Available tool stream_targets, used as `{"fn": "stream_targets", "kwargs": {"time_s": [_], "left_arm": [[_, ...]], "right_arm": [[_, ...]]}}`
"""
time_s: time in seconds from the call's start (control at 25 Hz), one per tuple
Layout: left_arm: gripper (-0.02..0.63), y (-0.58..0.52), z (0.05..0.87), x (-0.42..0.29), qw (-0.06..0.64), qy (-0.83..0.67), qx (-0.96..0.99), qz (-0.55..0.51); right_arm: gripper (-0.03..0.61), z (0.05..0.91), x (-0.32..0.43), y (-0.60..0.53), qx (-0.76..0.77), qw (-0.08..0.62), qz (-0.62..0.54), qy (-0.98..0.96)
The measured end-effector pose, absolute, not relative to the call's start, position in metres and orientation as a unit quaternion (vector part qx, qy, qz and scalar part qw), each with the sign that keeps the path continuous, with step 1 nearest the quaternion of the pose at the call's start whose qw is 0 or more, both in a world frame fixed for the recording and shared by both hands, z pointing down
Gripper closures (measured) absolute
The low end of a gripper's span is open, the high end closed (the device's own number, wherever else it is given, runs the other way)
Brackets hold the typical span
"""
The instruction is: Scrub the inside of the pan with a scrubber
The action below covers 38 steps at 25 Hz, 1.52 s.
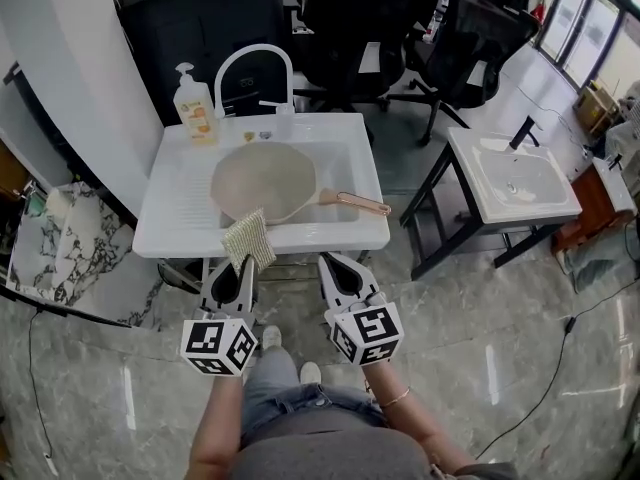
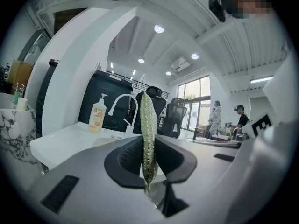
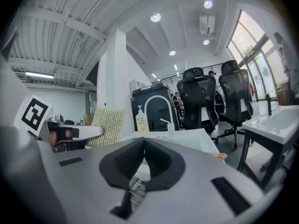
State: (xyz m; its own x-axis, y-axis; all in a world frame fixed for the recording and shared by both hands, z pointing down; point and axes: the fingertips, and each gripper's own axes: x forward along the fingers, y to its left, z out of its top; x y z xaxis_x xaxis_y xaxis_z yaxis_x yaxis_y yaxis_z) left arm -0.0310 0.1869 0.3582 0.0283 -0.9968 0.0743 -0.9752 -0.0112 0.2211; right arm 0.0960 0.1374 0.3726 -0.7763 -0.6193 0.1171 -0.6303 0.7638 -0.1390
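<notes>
Pan (image 1: 265,180) lies flat in the sink (image 1: 170,230), handle rightward; left gripper (image 1: 238,268) pinches the scrubber (image 1: 248,238) edge-on, apparently short of the basin, ready to scrub; right gripper (image 1: 343,273) jaws pressed together, empty.

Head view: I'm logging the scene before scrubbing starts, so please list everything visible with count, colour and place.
sink: one, white, straight ahead
pan: one, beige, pinkish handle, lying in the sink
faucet: one, white, arched, sink's back edge
soap bottle: one, orange label, sink's back left corner
second sink: one, white on black frame, to the right
office chairs: at least two, black, behind the sinks
scrubber: one, pale green, over the sink's front edge
left gripper: grey, shut on the scrubber
right gripper: grey, jaws together, empty, beside the left
</notes>
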Motion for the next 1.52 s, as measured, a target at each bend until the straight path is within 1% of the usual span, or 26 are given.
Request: {"fn": "stream_targets", "kwargs": {"time_s": [0.36,0.84,1.08,1.28,1.52], "left_arm": [[0.550,0.131,0.380,-0.061,0.132,-0.688,0.712,-0.047],[0.551,0.010,0.395,-0.123,0.159,-0.650,0.742,-0.030],[0.551,-0.043,0.403,-0.145,0.178,-0.621,0.763,-0.021],[0.551,-0.082,0.411,-0.153,0.191,-0.592,0.783,-0.011],[0.551,-0.109,0.432,-0.139,0.216,-0.550,0.806,0.012]], "right_arm": [[0.568,0.383,0.078,0.086,0.350,0.039,0.095,-0.931],[0.568,0.389,0.027,-0.027,0.405,0.053,0.101,-0.907],[0.568,0.395,0.013,-0.074,0.446,0.067,0.110,-0.886],[0.568,0.398,0.012,-0.104,0.480,0.074,0.112,-0.867],[0.568,0.410,0.025,-0.118,0.519,0.085,0.126,-0.841]]}}
